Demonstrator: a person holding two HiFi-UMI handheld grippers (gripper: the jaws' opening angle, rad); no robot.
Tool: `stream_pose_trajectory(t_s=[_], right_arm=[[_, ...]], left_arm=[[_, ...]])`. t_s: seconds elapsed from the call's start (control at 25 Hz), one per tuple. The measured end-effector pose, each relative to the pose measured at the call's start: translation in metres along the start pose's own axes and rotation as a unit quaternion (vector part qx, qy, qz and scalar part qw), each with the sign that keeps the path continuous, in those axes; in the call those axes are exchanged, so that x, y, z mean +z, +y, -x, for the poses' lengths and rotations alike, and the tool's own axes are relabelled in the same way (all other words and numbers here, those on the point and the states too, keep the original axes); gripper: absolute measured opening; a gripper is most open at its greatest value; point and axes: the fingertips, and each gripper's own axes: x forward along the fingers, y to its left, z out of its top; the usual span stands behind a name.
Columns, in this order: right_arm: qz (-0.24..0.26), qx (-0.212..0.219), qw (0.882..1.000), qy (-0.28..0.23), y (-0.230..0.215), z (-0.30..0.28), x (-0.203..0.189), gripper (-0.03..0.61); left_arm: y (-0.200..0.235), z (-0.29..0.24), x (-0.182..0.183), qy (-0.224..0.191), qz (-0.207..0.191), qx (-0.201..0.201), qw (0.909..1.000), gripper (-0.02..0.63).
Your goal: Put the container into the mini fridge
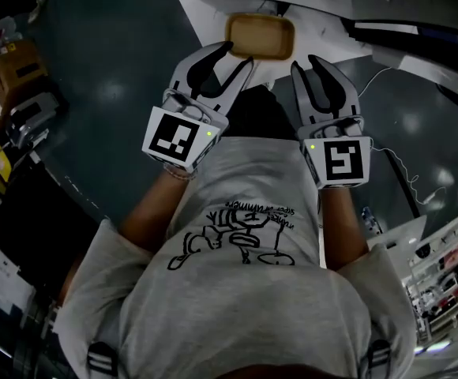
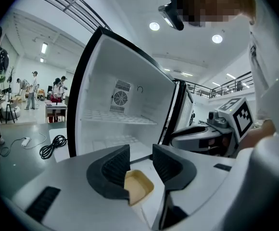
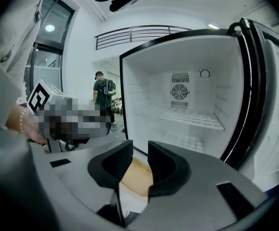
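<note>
A shallow tan container (image 1: 260, 36) lies on a white sheet (image 1: 205, 10) just ahead of both grippers. My left gripper (image 1: 238, 55) hovers at its left end and my right gripper (image 1: 306, 63) at its right end. In the left gripper view the left gripper (image 2: 141, 153) is open, and the container (image 2: 138, 186) shows below the gap, untouched. In the right gripper view the right gripper (image 3: 140, 150) is also open, with the container (image 3: 137, 174) beyond the jaws. The mini fridge (image 2: 120, 109) stands open and empty behind it, with a wire shelf (image 3: 180, 117).
The fridge door (image 3: 269, 129) is swung out to the right. A black cable (image 2: 53, 146) lies coiled on the floor at the left, and a thin white cable (image 1: 395, 164) on the right. Boxes (image 1: 8, 69) sit far left. People stand in the background.
</note>
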Motion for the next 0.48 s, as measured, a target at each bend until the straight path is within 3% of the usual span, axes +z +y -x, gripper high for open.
stream_pose_trajectory(t_s=[0.48], right_arm=[[-0.020, -0.009, 0.997, 0.072, -0.007, -0.029, -0.077, 0.118]], left_arm=[[0.024, -0.020, -0.074, 0.049, 0.024, 0.023, 0.9983, 0.156]])
